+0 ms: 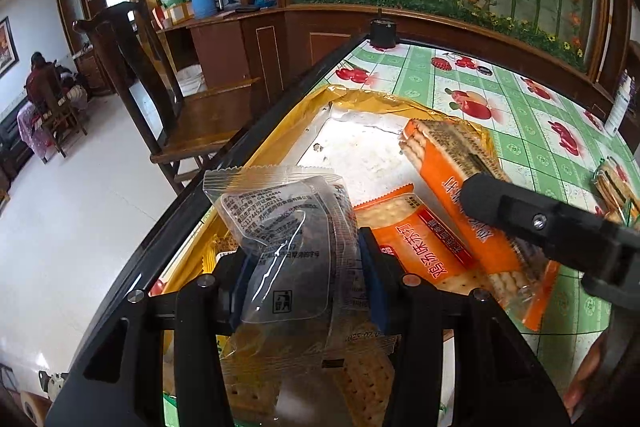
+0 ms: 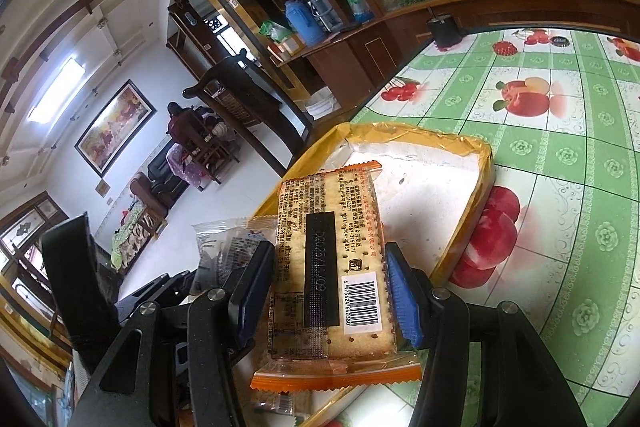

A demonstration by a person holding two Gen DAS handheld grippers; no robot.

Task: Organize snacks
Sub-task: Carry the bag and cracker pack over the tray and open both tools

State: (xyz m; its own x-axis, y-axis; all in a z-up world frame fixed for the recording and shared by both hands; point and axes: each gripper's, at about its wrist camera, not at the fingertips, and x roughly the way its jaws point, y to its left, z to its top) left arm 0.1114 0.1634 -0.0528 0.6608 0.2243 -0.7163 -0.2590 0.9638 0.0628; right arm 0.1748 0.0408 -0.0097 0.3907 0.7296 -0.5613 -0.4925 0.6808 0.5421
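A shallow yellow-rimmed tray [image 1: 280, 135] with a white floor sits on the table's near corner; it also shows in the right wrist view [image 2: 486, 163]. My left gripper [image 1: 304, 267] is shut on a clear-wrapped cracker pack [image 1: 280, 227] held above the tray's near end. My right gripper [image 2: 328, 283] is shut on an orange cracker pack [image 2: 332, 247], held over the tray; that pack also shows in the left wrist view [image 1: 452, 163], with the right gripper [image 1: 532, 223] on it. Another orange cracker pack [image 1: 416, 239] lies in the tray.
The table wears a green fruit-print cloth [image 1: 500, 99]. A wrapped snack [image 1: 614, 183] lies on it at the right. A black cup [image 1: 382, 31] stands at the far corner. A wooden chair [image 1: 160, 99] stands left of the table.
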